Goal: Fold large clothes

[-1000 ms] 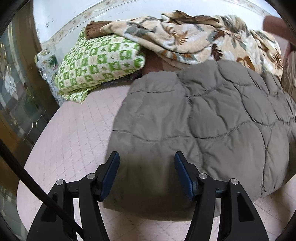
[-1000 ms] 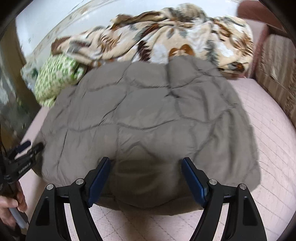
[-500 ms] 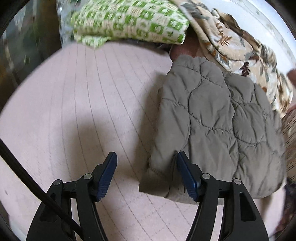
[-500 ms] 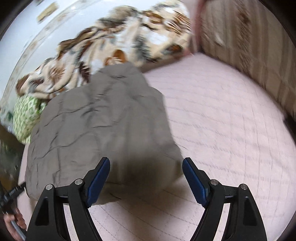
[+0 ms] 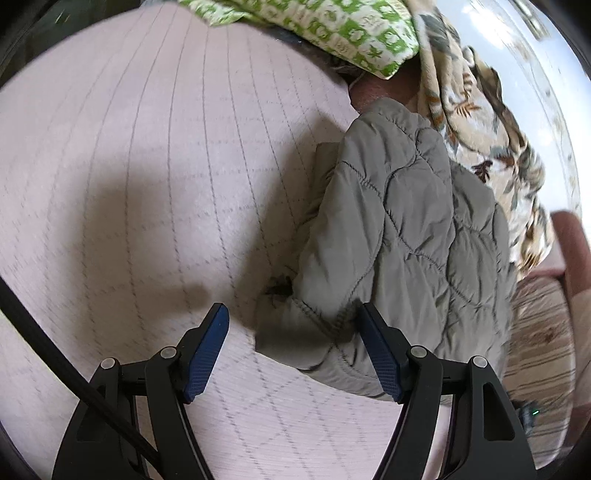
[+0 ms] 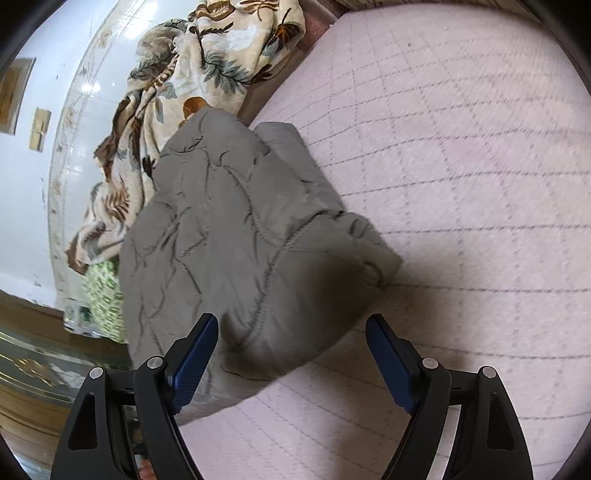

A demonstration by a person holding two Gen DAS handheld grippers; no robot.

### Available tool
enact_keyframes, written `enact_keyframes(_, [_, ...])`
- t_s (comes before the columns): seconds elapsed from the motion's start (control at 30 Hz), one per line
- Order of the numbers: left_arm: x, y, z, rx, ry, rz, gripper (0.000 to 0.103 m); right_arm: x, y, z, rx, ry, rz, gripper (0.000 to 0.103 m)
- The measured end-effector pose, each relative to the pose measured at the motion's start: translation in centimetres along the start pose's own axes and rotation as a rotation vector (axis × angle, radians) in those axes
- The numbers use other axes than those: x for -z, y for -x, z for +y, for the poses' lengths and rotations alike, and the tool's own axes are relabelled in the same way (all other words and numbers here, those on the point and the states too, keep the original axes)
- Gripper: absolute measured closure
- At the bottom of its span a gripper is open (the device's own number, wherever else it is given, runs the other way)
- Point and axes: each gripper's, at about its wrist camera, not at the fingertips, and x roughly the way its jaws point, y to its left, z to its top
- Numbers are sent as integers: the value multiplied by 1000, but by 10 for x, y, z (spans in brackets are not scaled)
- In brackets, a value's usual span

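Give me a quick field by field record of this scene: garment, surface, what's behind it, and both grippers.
garment: grey quilted jacket, folded, lying on the bed
surface: pink quilted bedspread
behind: leaf-print blanket, green patterned pillow
left gripper: open, jaws just opening, jacket corner between them, not pinched
right gripper: open, jaws just opening, over jacket's near edge

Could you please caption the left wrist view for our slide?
Open left hand-held gripper at the folded grey quilted jacket corner on pink bedding.
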Motion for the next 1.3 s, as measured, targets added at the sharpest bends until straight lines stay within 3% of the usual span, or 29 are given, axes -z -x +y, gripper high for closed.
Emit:
enact_keyframes(0.1, [11, -5, -7, 55, 45, 19, 31, -1, -8, 0, -35, -42, -2, 15])
enact_keyframes(0.23, [24, -12, -22, -2, 18, -23, 25, 1, -16, -2, -39, -72, -6, 14])
enact_keyframes(0.4, [24, -22, -25, -19, 45, -52, 20, 2, -29, -8, -22, -113, -47, 12])
enact_keyframes(0.7, [39, -31, -49, -143, 68, -240, 14, 2, -42, 9, 37, -64, -164, 5])
enact_keyframes(0.77, [40, -32, -60, -197, 16, -280, 16, 5, -44, 13, 64, -35, -175, 12])
enact_keyframes(0.83, [41, -31, -73, -247, -71, -307, 32, 5, -43, 16, 93, -6, -185, 23])
enact_keyframes(1.0, [44, -30, -98, -352, -244, -365, 52, 8, -40, 42, 202, 197, -202, 42])
enact_keyframes(1.17, [49, -36, -123, -487, -420, -420, 57, 20, -41, 74, 344, 425, -243, 52])
enact_keyframes(1.3, [51, -38, -129, -531, -485, -433, 60, 28, -44, 89, 419, 548, -267, 56])
